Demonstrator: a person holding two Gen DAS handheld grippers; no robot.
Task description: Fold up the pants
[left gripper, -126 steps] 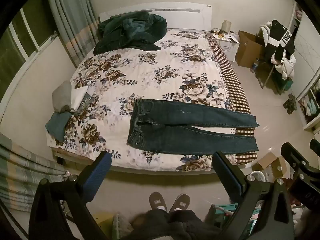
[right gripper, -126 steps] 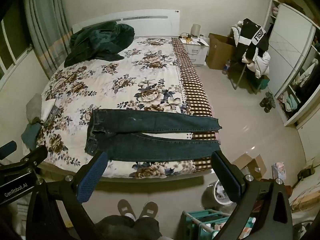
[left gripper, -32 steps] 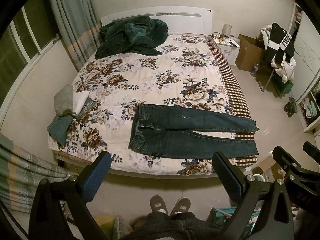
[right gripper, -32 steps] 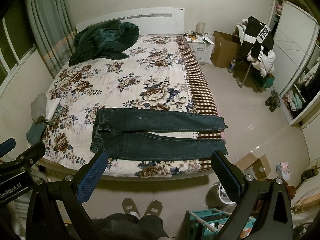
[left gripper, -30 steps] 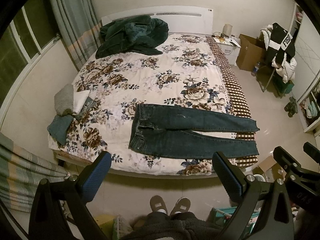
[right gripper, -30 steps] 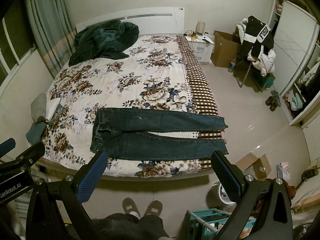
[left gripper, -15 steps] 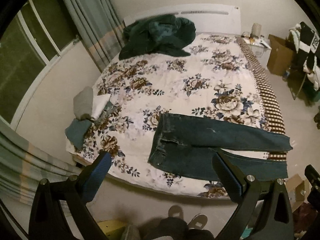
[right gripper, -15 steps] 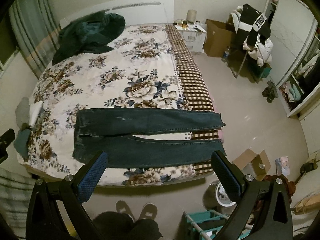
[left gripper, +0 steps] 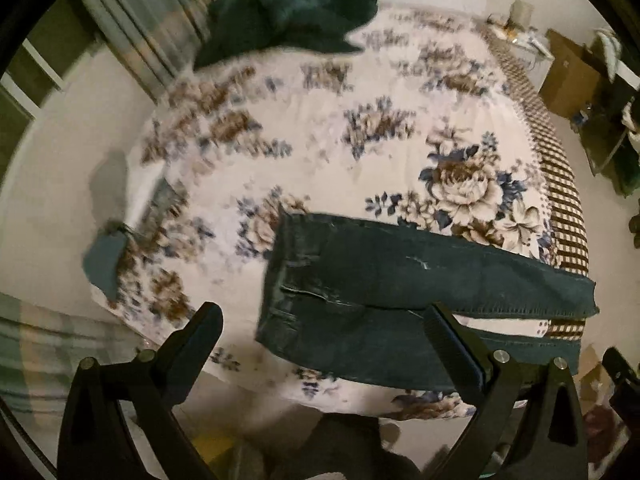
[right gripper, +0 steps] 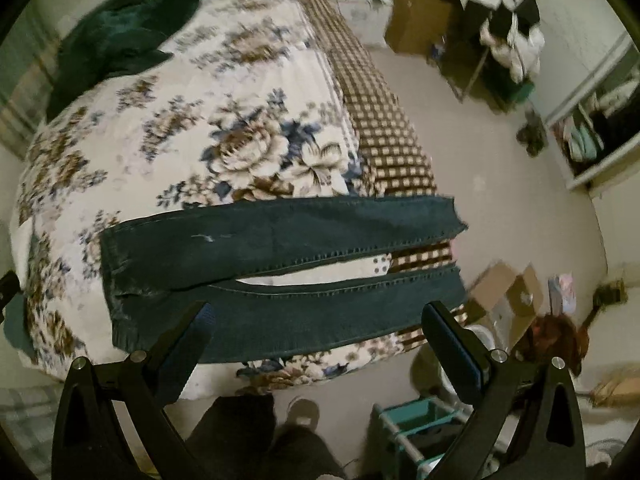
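Observation:
Dark blue jeans (left gripper: 360, 276) lie flat across the near end of the floral bed (left gripper: 360, 128), waistband to the left, both legs stretched right and slightly parted. They also show in the right wrist view (right gripper: 280, 280), with the leg cuffs near the bed's right edge. My left gripper (left gripper: 324, 340) is open and empty, above the near edge of the bed by the waistband. My right gripper (right gripper: 320, 336) is open and empty, above the nearer leg. Both views are blurred by motion.
A dark green blanket (left gripper: 288, 12) lies heaped at the headboard. Folded clothes (left gripper: 116, 216) sit at the bed's left edge. A cardboard box (right gripper: 508, 300) and a teal rack (right gripper: 416, 424) stand on the floor to the right. The person's feet (right gripper: 300, 412) are at the bed's foot.
Both grippers have moved forward and down toward the bed, so the jeans look larger and closer. The left swung toward the waistband, the right toward the legs. Both stay open.

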